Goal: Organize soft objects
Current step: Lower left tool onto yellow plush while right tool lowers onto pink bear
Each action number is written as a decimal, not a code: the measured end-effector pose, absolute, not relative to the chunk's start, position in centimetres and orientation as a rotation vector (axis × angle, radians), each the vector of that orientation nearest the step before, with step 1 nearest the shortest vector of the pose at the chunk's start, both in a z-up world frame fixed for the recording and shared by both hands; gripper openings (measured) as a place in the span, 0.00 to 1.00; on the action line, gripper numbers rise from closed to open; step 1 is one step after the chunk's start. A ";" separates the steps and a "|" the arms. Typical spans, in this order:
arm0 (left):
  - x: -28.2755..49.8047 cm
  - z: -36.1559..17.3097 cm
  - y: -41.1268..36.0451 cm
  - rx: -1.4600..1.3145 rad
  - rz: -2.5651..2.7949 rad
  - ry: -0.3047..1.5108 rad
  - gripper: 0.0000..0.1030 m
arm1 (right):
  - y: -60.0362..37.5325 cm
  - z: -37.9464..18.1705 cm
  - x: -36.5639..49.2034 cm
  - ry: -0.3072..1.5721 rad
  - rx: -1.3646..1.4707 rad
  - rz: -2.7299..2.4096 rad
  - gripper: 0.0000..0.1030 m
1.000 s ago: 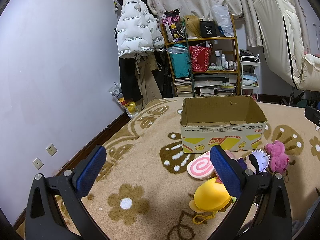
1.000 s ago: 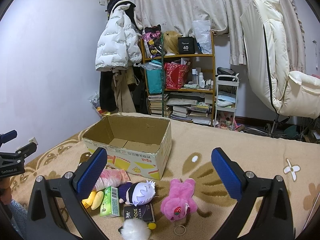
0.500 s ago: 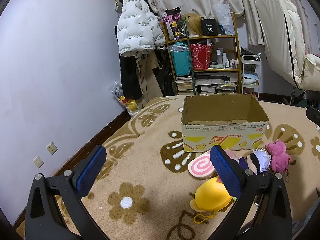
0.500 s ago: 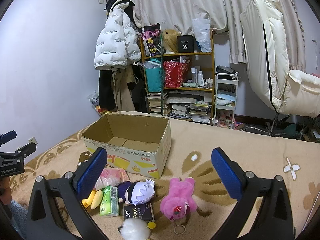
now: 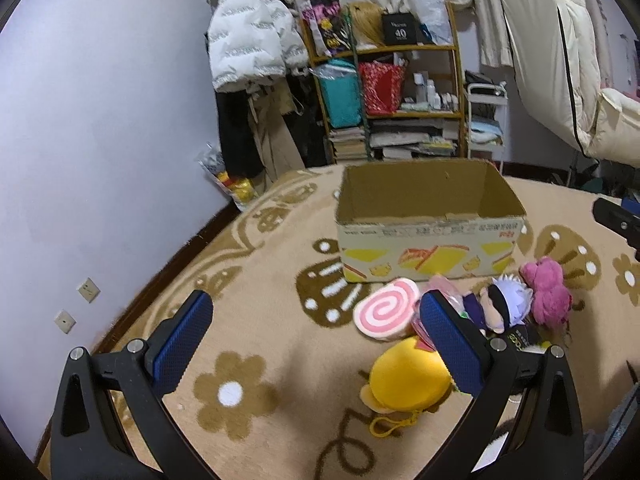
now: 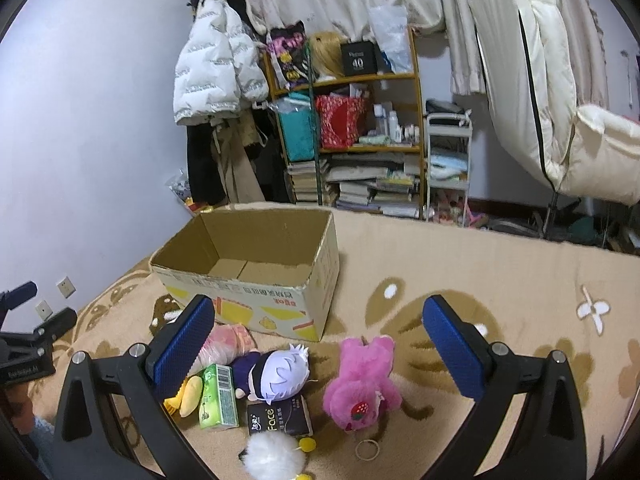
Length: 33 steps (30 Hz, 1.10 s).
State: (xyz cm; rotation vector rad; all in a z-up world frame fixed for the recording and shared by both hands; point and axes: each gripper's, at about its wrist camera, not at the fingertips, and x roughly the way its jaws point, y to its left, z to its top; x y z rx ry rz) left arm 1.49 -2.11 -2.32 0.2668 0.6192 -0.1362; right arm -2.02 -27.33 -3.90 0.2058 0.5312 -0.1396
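An open, empty cardboard box [image 5: 428, 220] [image 6: 256, 280] stands on the patterned blanket. In front of it lie soft toys: a pink swirl cushion [image 5: 384, 312], a yellow plush [image 5: 404, 380], a white-haired doll [image 5: 502, 304] [image 6: 276, 372] and a pink plush bear [image 5: 548, 292] [image 6: 364, 380]. My left gripper [image 5: 316, 344] is open and empty, above the blanket to the left of the toys. My right gripper [image 6: 316, 348] is open and empty, above the doll and the pink bear.
A green tissue pack [image 6: 218, 396], a black tissue pack [image 6: 280, 420], a white pompom [image 6: 272, 456] and a rubber band [image 6: 368, 450] lie near the toys. A bookshelf [image 6: 360, 136] and hanging coats [image 6: 216, 68] stand behind the bed. A wall [image 5: 100, 140] runs along the left.
Both views have shifted only slightly. Both grippers stay open and nothing on the blanket has moved.
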 end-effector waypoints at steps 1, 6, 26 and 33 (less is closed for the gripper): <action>1.7 -2.6 -2.3 0.265 -0.145 0.633 0.99 | -27.3 -4.2 -1.9 0.542 0.211 -0.139 1.00; 2.6 -3.9 -2.9 0.256 -0.181 0.704 0.99 | -26.9 -5.8 -1.3 0.619 0.209 -0.138 1.00; 4.6 -9.2 -7.3 0.360 -0.309 0.872 0.99 | -31.1 -9.6 4.4 0.864 0.340 -0.152 1.00; 5.3 -11.0 -8.3 0.386 -0.329 0.923 0.99 | -32.1 -11.2 5.2 0.910 0.387 -0.150 1.00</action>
